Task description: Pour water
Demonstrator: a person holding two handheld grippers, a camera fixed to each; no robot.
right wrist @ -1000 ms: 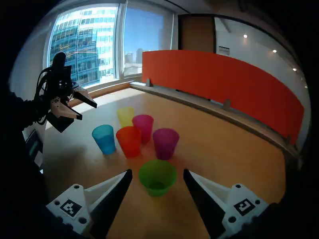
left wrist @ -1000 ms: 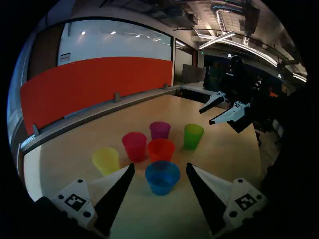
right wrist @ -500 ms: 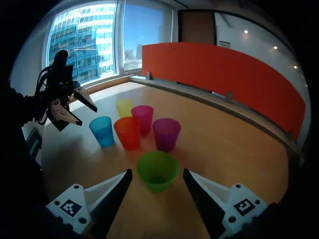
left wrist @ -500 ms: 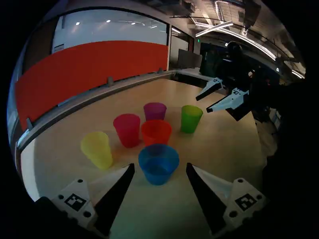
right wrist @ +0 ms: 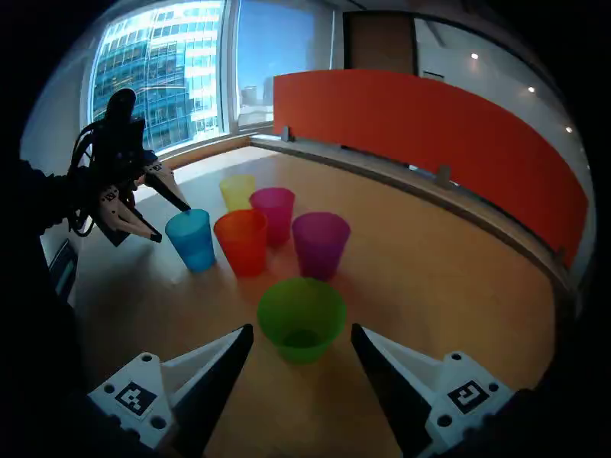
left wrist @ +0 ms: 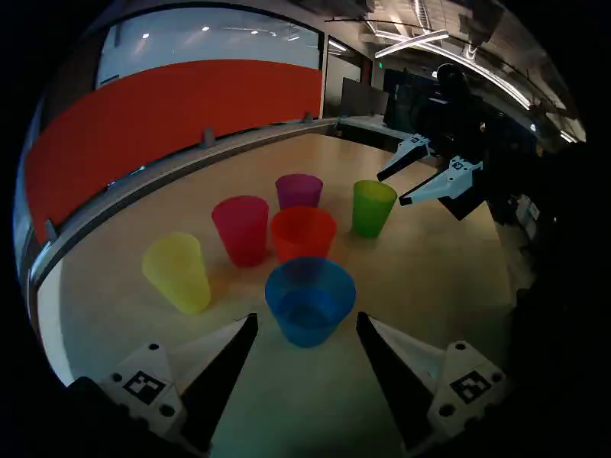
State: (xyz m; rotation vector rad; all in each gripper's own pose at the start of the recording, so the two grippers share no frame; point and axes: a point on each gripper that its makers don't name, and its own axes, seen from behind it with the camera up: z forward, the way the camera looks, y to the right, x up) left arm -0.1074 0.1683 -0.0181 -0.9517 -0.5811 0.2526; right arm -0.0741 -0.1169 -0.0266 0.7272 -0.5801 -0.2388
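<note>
– Cups of translucent plastic: where do they stand, and which way do they point?
– On the pale wooden counter, all upright, with the long axis vertical, the mouth up and the sides tapering to the base.
– And the grippers?
– Two. The left gripper is spread wide and holds nothing, with the blue translucent plastic cup just ahead of its fingers. The right gripper is likewise released, with the green translucent plastic cup just before its tips.
– How many cups?
– Six, one per colour. The orange plastic cup sits in the middle, just beside the blue one, the pink-red plastic cup and the purple plastic cup. The yellow plastic cup and the green one stand at opposite ends.
</note>
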